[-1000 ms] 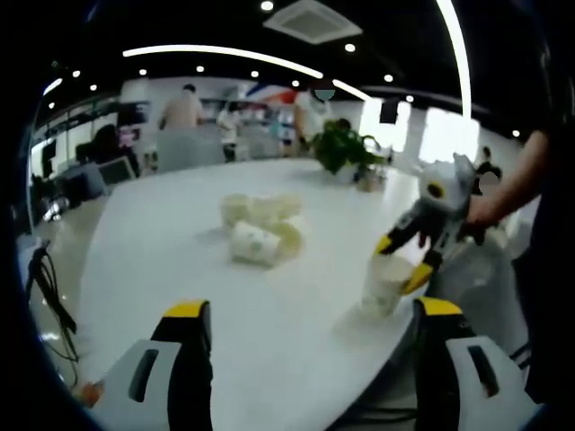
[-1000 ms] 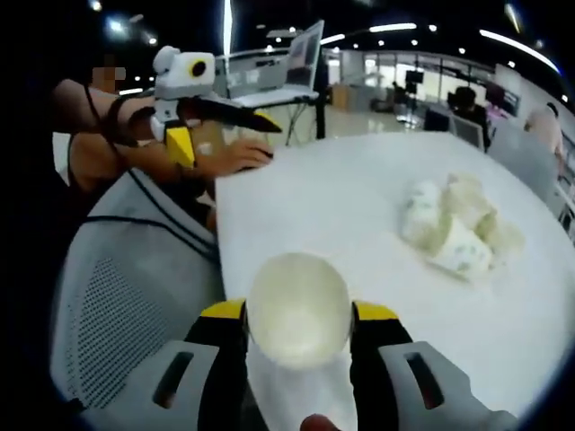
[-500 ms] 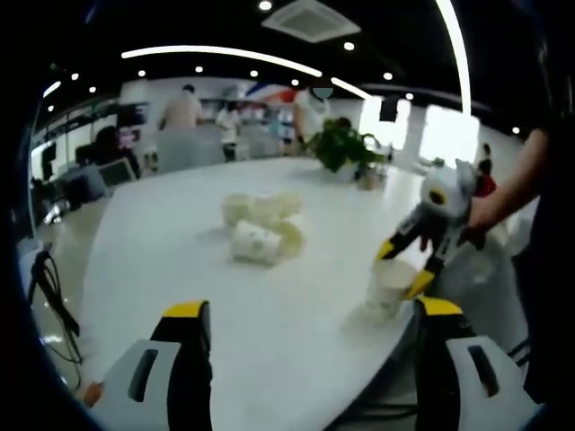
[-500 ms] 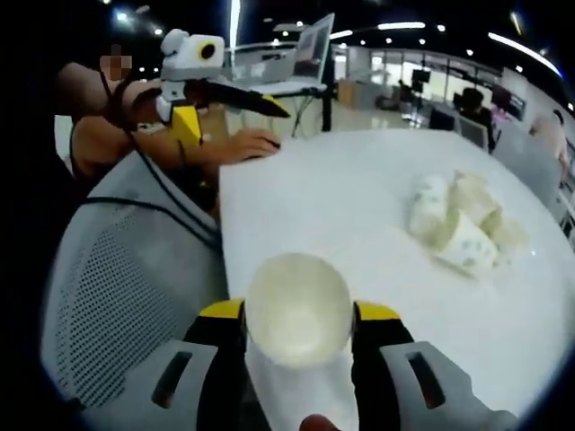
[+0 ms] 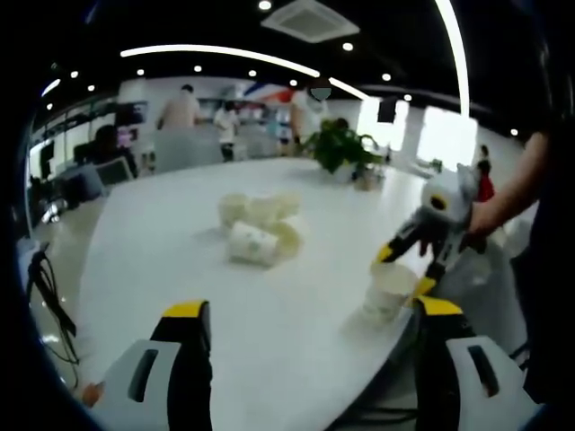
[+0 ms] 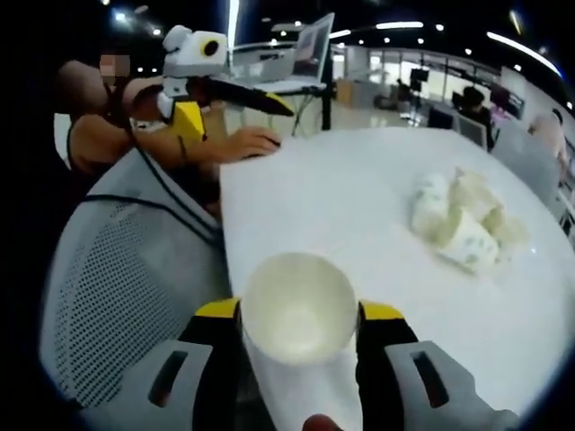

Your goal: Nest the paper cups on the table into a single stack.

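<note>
white table spans mid-frame in the left gripper view | pile of cups lies at its centre, well ahead of the left gripper, jaws wide with nothing between | right gripper clamps an upright paper cup at bottom centre, near the table edge | print on cups unreadable

Paper cup between right gripper jaws, upright at table near edge. Cluster of cups mid-table, some lying on sides, well apart from held cup. Potted plant near far edge, behind cluster. Mesh chair beside near edge. Left gripper off table, jaws apart.
</note>
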